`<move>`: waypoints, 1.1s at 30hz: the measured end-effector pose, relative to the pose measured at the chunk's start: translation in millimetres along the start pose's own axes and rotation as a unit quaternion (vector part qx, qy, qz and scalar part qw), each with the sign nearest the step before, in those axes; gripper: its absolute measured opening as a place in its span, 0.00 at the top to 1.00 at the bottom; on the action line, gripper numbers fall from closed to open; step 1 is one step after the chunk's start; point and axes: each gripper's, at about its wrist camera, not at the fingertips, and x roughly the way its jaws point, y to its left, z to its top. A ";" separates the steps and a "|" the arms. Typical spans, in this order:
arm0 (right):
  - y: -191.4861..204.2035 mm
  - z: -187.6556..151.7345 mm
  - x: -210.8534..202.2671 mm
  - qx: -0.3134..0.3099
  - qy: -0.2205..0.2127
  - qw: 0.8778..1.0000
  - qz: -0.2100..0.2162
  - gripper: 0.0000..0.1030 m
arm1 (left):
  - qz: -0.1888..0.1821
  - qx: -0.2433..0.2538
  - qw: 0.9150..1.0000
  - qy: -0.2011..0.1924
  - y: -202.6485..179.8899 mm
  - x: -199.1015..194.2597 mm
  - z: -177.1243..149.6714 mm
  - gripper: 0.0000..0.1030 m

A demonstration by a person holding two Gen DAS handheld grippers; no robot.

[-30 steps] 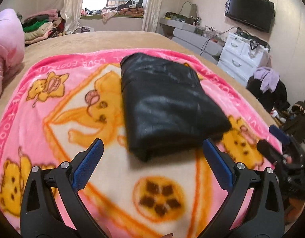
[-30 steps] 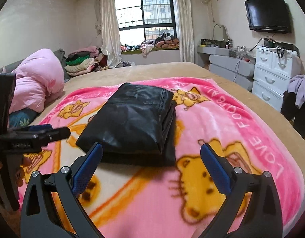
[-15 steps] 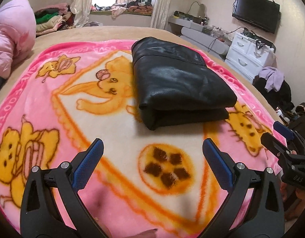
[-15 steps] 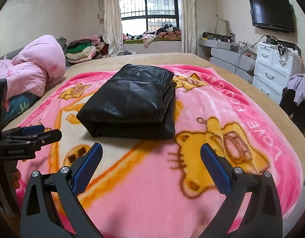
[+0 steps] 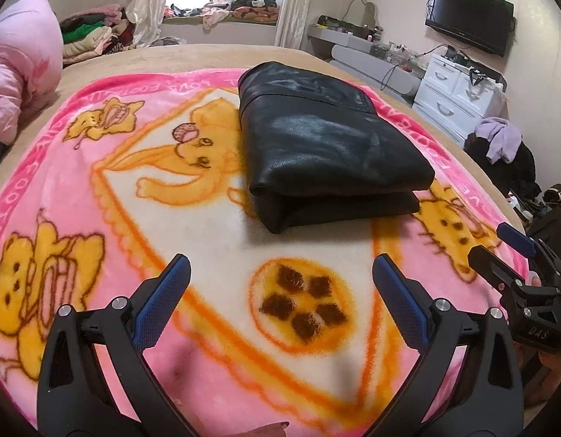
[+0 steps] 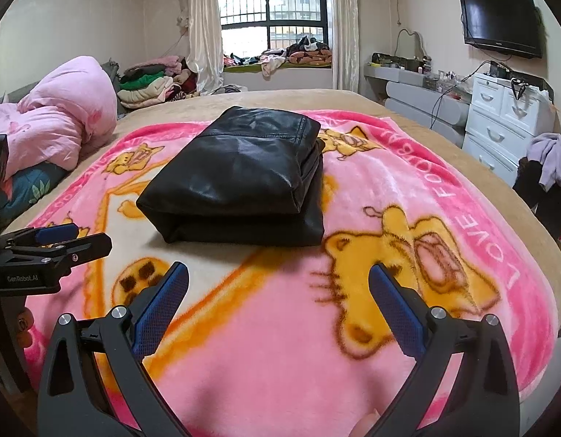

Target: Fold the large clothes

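Note:
A black leather garment (image 5: 328, 145) lies folded into a thick rectangle on the pink cartoon blanket (image 5: 98, 189); the right wrist view shows the same garment (image 6: 240, 178) on the blanket (image 6: 389, 196). My left gripper (image 5: 280, 273) stands open above the blanket, well short of the garment's near fold, nothing between its fingers. My right gripper (image 6: 278, 276) is open too, likewise held back from the garment with nothing in it. Each gripper appears at the edge of the other's view: the right gripper (image 5: 513, 255) and the left gripper (image 6: 62, 240).
A pink quilt (image 6: 58, 123) is bunched on the bed's left side. Stacked clothes (image 6: 149, 83) sit by the window. White drawers (image 6: 506, 116) and a dark clothes heap (image 6: 542, 174) stand right of the bed, a TV (image 6: 502, 22) on the wall.
Both grippers have drawn back toward the near edge of the bed, so the folded garment sits farther off. The garment itself has not moved; both grippers stay open.

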 end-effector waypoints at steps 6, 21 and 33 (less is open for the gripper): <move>-0.1 0.0 0.1 0.000 -0.001 1.000 -0.001 0.04 | 0.005 -0.002 1.000 -0.001 1.9 -0.5 0.4 0.09; -1.0 -2.5 -0.5 0.001 -0.004 1.000 -0.007 0.04 | 0.010 -0.010 1.000 0.001 7.7 2.1 1.7 0.09; 0.3 -2.0 0.0 -0.001 -0.004 1.000 -0.008 0.04 | 0.017 -0.011 1.000 0.001 9.7 2.3 1.4 0.09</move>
